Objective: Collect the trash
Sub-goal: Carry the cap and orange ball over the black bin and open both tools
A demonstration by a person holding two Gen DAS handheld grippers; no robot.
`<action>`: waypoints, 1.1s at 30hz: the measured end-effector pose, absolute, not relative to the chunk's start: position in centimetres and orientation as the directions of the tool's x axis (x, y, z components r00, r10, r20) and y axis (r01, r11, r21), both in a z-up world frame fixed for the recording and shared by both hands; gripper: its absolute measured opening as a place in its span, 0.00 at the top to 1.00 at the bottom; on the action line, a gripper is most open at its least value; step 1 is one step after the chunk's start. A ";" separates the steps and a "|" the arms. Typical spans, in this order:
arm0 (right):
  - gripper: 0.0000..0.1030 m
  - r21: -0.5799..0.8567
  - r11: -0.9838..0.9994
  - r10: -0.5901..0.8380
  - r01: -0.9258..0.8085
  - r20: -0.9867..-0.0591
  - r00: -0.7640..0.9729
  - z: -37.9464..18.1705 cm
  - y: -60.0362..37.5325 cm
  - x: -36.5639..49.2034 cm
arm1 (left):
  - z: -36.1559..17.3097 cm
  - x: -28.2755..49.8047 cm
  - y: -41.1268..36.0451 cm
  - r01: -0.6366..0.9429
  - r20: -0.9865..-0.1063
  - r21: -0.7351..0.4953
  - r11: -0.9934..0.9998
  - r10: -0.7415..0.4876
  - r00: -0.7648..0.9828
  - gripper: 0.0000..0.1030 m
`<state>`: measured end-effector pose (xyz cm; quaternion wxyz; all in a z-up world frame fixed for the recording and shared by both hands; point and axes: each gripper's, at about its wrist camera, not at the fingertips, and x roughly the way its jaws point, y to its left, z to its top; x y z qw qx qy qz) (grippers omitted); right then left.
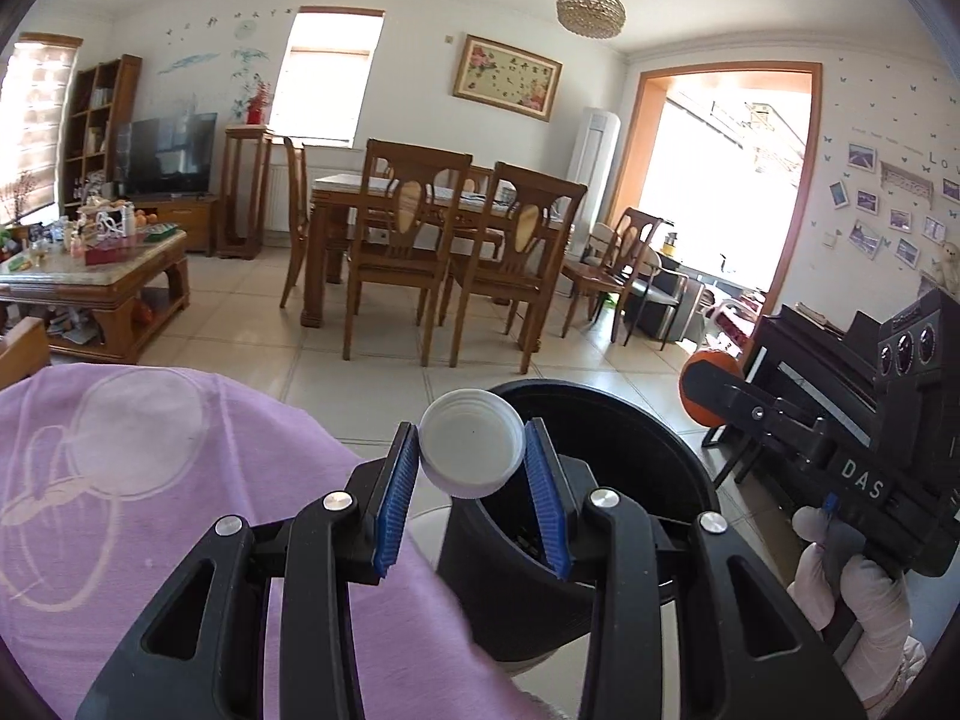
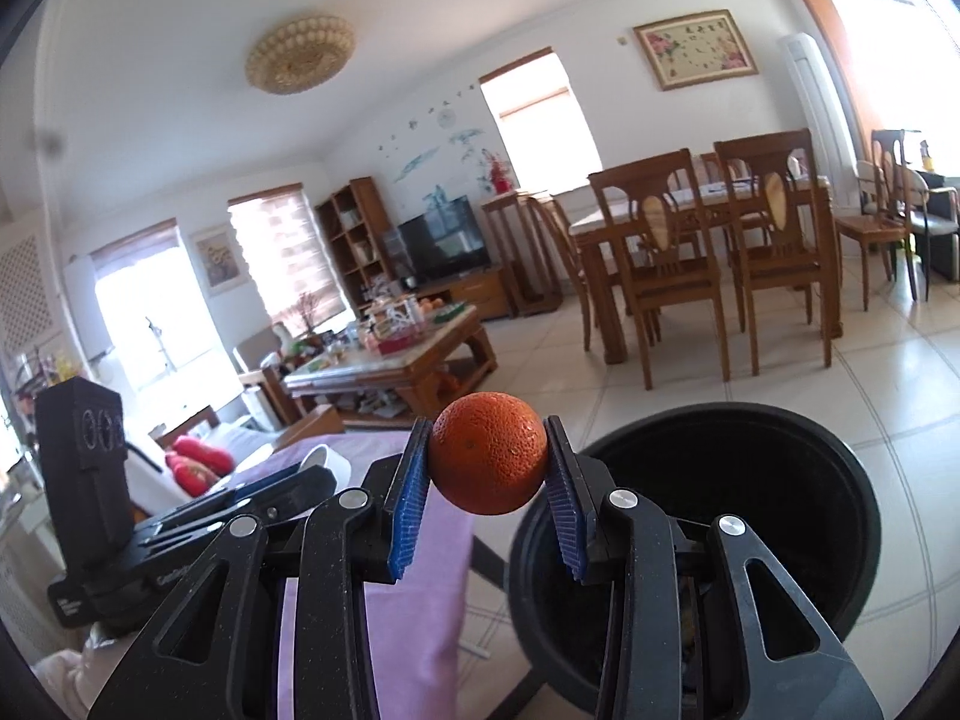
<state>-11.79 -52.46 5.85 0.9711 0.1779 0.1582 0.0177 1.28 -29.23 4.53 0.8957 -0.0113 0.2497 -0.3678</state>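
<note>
Both tongs loaded by the black bin [image 1: 630, 420]

Left tongs [image 1: 471, 468] pinching a white cap [image 1: 471, 441], right tongs [image 2: 487, 474] clamped on an orange [image 2: 489, 453].

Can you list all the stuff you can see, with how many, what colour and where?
white cap: 1, white, clamped in the left gripper
orange: 1, orange, clamped in the right gripper
bin: 1, black, on the floor below both grippers
cloth: 1, purple, left of the bin
dining table: 1, brown, mid-room, chairs around it
coffee table: 1, brown, far left, cluttered
television: 1, black, by the far wall
left gripper: 1, black with blue pads, jaws shut on the cap
right gripper: 1, black with blue pads, jaws shut on the orange
</note>
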 end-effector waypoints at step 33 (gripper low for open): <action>0.61 0.448 0.862 -0.019 0.236 -0.437 0.899 -4.1 -60.9 -10.6 | 0.3 0.8 -40.4 0.773 -0.578 -0.119 0.623 -0.676 0.456 0.59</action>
